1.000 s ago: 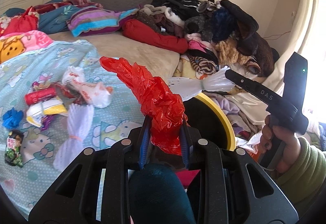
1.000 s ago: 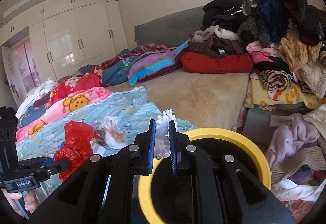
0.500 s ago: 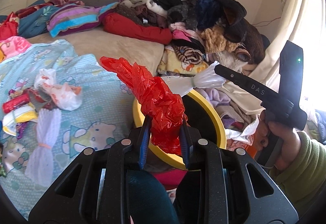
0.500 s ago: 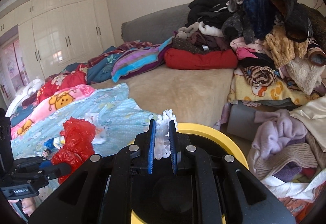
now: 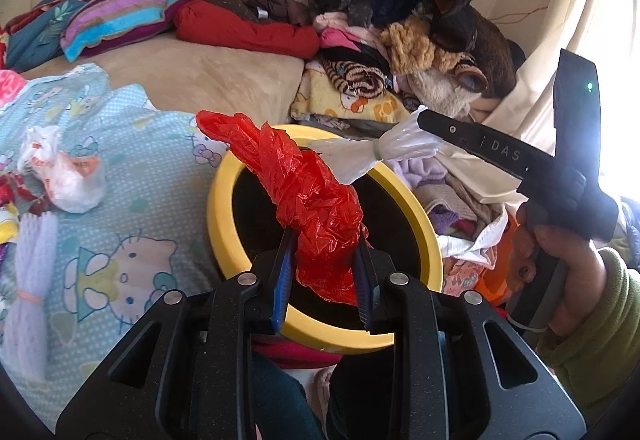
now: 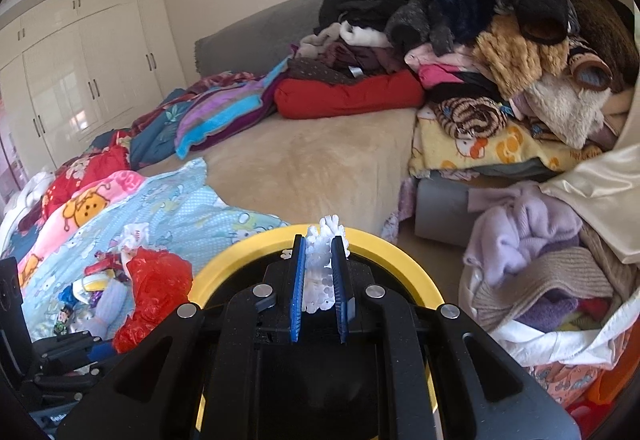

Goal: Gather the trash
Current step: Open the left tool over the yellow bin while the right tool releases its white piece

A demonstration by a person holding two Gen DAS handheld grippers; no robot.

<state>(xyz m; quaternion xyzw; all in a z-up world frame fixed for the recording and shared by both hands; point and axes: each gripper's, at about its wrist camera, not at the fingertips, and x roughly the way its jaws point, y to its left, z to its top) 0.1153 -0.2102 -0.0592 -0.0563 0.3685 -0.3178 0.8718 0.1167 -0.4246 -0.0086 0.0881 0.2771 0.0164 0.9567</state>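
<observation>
Two grippers hang over your yellow-rimmed bin (image 5: 224,200) beside the bed (image 5: 224,80). Your left gripper (image 5: 324,280) pinches a crumpled red plastic bag (image 5: 312,200); your right gripper (image 6: 319,284) pinches a bundled white plastic bag (image 5: 384,152).

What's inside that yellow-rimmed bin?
The yellow-rimmed bin shows only a dark interior; no trash is visible in it. The red plastic bag in the left claw covers part of the opening, and the bottom can't be made out.
</observation>
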